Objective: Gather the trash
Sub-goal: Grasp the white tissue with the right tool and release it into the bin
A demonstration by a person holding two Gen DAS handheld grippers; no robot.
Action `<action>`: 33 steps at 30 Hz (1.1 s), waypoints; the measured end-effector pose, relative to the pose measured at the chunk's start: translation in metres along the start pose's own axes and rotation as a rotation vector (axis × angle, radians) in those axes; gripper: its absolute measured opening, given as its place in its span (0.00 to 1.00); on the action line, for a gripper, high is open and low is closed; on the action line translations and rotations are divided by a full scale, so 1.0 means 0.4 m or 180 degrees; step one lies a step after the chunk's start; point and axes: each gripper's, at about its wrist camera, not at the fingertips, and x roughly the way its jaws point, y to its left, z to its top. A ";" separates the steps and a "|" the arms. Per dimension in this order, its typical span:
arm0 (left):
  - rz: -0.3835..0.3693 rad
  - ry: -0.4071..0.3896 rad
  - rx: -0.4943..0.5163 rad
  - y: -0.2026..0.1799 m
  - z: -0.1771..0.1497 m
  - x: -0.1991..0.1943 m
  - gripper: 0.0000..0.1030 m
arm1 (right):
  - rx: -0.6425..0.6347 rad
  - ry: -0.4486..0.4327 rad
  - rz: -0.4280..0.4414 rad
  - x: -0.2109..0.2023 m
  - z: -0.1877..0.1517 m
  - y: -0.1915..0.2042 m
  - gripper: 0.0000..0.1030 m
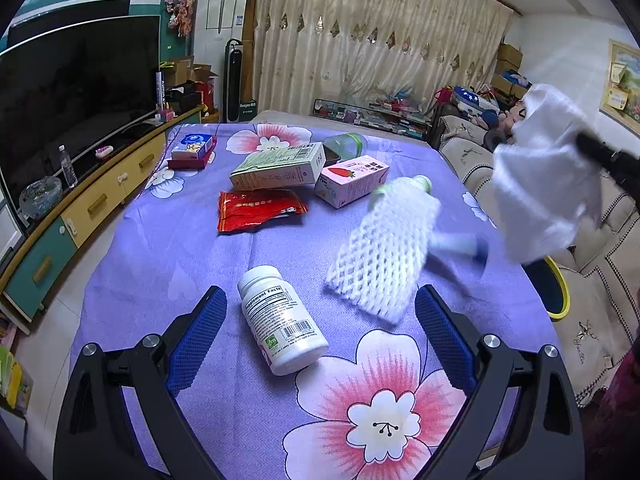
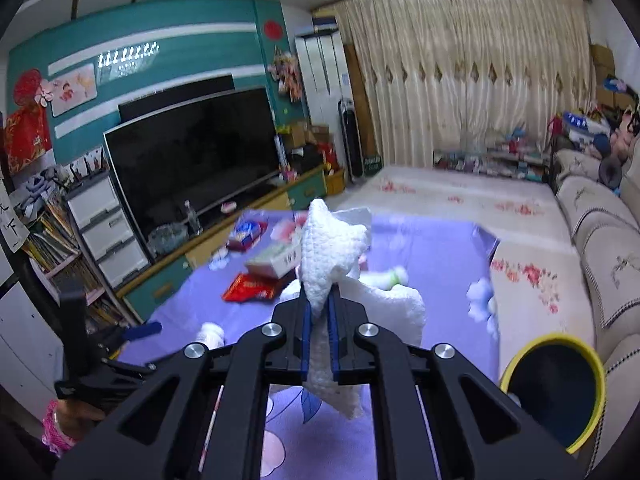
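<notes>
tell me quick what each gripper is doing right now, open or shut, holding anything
Left gripper: open, holding nothing, white pill bottle lying between its fingers.
Right gripper: shut on a white paper towel.

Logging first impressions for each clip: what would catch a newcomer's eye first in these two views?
The crumpled white paper towel pinched in the shut jaws of the right gripper, held up above the purple floral tablecloth. Next, the white plastic supplement bottle lying on its side between the open jaws of the left gripper, beside a white foam fruit net. A yellow-rimmed dark bin waits at the right.
</notes>
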 end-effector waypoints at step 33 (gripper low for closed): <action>0.0132 0.0170 0.0215 -0.048 0.015 0.073 0.91 | 0.1114 0.0561 -0.1956 0.004 -0.249 -0.639 0.07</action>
